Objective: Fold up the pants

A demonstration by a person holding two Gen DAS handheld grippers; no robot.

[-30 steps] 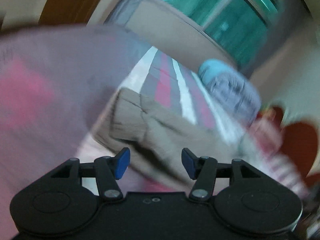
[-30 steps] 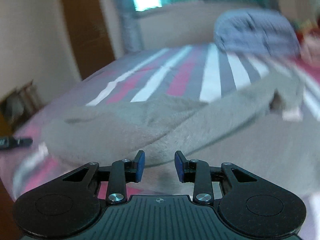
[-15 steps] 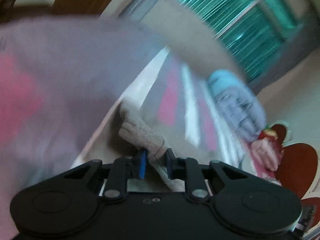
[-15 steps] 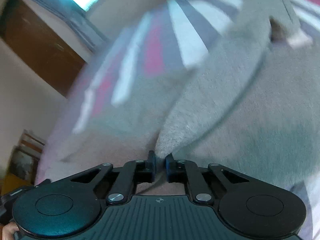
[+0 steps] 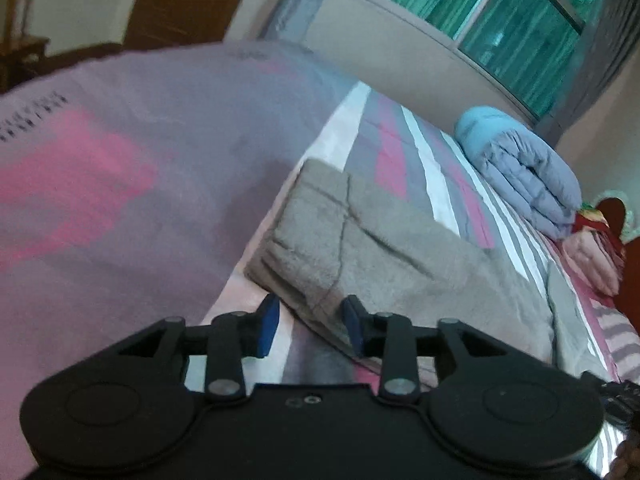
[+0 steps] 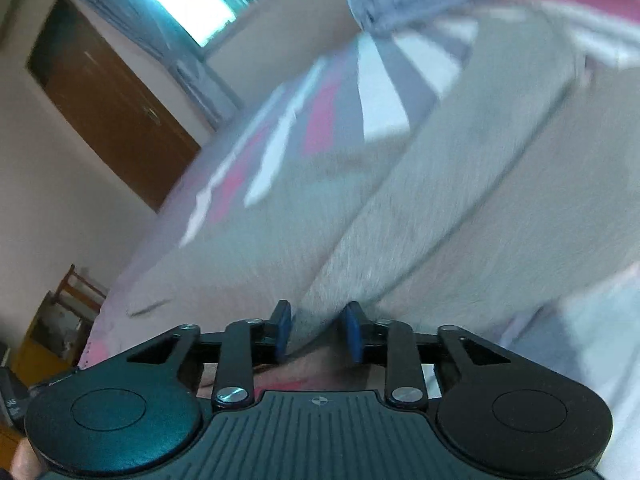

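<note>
A striped bed (image 5: 436, 184); grey-brown pants (image 5: 392, 252) lie spread on it; a folded blue quilt (image 5: 520, 168) farther back.

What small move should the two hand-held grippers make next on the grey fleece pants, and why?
Probably draw both back. The grey fleece pants lie doubled on the striped bedsheet; the left gripper and right gripper have just been opening, with cloth still between their jaws.
</note>
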